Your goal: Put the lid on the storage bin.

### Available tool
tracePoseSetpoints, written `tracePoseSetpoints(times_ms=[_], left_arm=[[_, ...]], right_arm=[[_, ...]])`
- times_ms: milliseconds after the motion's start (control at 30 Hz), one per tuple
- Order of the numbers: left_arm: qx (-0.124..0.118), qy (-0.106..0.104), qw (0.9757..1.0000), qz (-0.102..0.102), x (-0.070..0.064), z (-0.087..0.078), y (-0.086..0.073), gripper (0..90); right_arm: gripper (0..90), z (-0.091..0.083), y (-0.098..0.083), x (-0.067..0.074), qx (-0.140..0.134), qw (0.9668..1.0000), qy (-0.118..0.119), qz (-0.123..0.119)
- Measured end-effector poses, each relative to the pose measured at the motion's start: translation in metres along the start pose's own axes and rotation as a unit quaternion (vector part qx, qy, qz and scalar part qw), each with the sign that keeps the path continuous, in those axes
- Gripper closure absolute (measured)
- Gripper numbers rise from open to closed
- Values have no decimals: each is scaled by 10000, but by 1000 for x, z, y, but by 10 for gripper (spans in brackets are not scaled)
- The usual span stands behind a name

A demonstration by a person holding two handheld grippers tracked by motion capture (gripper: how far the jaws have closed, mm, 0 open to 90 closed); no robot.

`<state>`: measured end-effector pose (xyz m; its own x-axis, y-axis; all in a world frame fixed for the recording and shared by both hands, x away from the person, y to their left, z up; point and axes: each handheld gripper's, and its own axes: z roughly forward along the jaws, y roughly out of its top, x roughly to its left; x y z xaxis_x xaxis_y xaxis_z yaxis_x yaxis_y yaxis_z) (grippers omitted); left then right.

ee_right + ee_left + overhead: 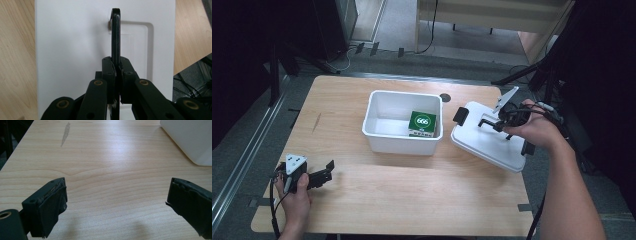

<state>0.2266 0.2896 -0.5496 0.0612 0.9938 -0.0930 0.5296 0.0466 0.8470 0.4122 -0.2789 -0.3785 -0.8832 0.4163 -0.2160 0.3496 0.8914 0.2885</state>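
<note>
A white storage bin (402, 145) stands in the middle of the wooden table, with a green box (422, 123) marked 666 inside it at the right. To its right, the bin's white lid (487, 145) hangs tilted over the table's right part. My right gripper (493, 123) is shut on the lid's black handle. The right gripper view has both pads of my right gripper (116, 66) pinching that thin upright handle (115, 32) above the lid (72, 50). My left gripper (326, 172) rests open near the table's front left corner, its jaws (117, 202) wide with bare wood between them.
Black latches sit at the lid's ends (460, 115). A corner of the bin (190, 137) shows at the left gripper view's upper right. A grey streak (65, 133) marks the wood. Dark stands and cables surround the table (412, 200).
</note>
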Motion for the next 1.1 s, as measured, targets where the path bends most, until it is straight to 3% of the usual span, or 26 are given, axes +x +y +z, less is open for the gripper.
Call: tracePoseSetpoints(times_ms=[300,500,933,1100], left_arm=[[-2,-12,10000,35,0,0,0,31],[-14,-11,10000,23,-1,0,0,31],[-16,-20,10000,10,0,0,0,31],[-9,-22,10000,0,0,0,0,31]], right_arm=[[851,-29,16,-4,-144,9998,-66,-142],[851,-41,39,0,-209,9991,-96,-344],[851,-45,95,12,-410,9962,33,-764],[851,-44,109,15,-447,9950,52,-890]])
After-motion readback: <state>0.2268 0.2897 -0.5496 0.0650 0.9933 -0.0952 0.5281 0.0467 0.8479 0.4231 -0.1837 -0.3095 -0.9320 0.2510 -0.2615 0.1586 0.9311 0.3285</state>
